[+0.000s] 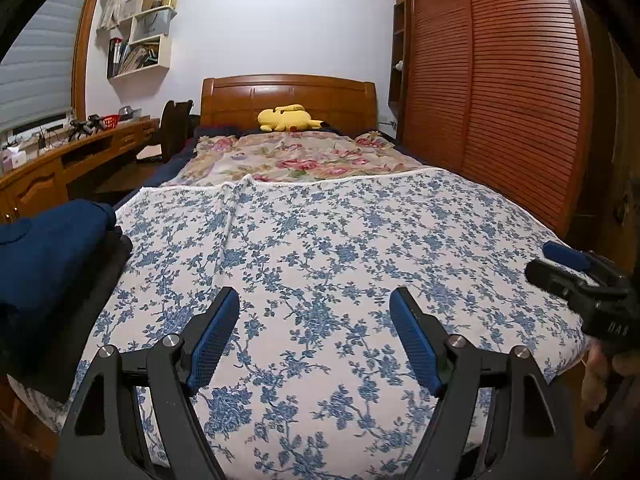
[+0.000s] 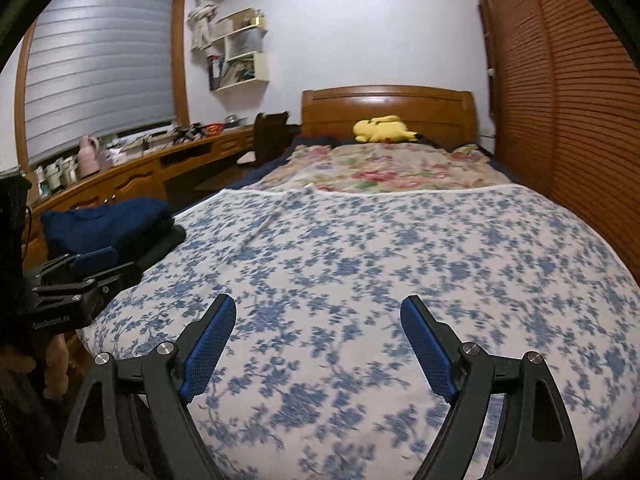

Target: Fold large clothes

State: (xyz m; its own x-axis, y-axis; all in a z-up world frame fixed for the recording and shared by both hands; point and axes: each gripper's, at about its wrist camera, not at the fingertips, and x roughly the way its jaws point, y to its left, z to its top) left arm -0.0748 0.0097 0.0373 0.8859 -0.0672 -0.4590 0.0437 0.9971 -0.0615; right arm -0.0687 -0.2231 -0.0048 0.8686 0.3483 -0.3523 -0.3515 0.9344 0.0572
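A folded navy garment lies on a flat black one at the left edge of the bed; the right wrist view shows the same navy garment at mid-left. My left gripper hangs open over the blue-flowered white sheet, to the right of the pile, with nothing between its fingers. My right gripper is also open and empty above the sheet, which looks motion-blurred. Each gripper appears in the other's view: the right gripper at the bed's right edge, the left gripper beside the pile.
A rose-patterned quilt covers the far half of the bed, with a yellow plush toy at the wooden headboard. A slatted wardrobe runs along the right side. A wooden desk and a chair stand on the left.
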